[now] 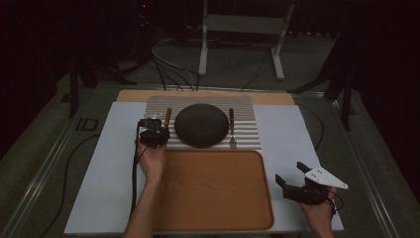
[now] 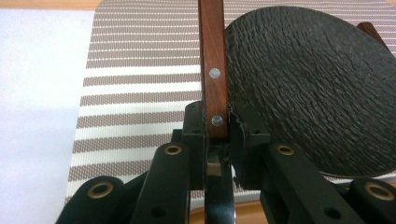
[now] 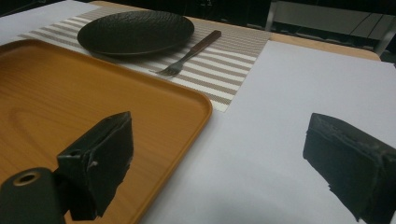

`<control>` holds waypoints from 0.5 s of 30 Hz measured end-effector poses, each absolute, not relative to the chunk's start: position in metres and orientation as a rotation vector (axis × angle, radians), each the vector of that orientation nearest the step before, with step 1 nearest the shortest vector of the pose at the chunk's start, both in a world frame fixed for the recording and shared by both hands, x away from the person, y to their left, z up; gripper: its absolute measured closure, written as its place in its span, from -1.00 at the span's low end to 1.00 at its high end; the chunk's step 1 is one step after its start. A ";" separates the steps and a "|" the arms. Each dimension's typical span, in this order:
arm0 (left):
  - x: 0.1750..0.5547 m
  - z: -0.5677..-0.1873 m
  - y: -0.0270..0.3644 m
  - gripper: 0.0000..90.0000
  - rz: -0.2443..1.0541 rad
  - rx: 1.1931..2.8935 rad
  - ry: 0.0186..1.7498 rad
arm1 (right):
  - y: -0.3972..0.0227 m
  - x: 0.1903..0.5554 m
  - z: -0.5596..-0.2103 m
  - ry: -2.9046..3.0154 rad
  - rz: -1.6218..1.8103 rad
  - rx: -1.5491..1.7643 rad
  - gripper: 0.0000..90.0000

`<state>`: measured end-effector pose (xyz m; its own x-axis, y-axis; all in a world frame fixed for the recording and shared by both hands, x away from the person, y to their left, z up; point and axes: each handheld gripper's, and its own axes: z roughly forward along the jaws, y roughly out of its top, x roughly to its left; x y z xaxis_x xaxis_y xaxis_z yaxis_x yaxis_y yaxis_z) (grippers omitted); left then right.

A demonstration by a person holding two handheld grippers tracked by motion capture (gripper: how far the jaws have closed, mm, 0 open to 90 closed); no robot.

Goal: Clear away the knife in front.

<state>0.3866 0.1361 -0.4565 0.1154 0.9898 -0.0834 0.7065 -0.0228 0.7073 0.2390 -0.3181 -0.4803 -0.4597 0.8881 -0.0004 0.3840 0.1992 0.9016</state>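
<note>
Our left gripper [image 2: 217, 133] is clamped on the wooden handle [image 2: 213, 60] of a piece of cutlery, the jaws pressed against both sides of it near the lower of its two rivets. In the high view we see this gripper [image 1: 154, 133] over the left edge of the striped placemat [image 1: 247, 106], with the handle [image 1: 168, 116] reaching away from it along the mat.

Just to the right of the handle lies the dark textured plate [image 1: 201, 125]; its rim [image 2: 299, 84] is close beside the handle, and we cannot tell whether the two touch. On the far side of the plate rests a fork [image 1: 231, 128] with a matching wooden handle, tines pointing toward us.

In front of the mat sits the orange tray [image 1: 213, 191], its surface bare. We count one plate, one tray, one mat, one fork and the one held piece.

Our right gripper [image 1: 292, 178] hovers over the white sheet [image 1: 282, 134] right of the tray, jaws spread wide with nothing between them [image 3: 219, 158].
</note>
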 end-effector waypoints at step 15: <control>0.361 -0.464 0.131 0.73 0.605 1.794 1.643 | -0.318 0.239 -0.481 1.948 1.216 1.180 -0.81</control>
<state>0.3611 0.1310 -0.4641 0.1193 0.9899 -0.0767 0.7037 -0.0298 0.7099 0.2393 -0.3175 -0.4807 -0.4617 0.8870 -0.0033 0.3868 0.2047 0.8992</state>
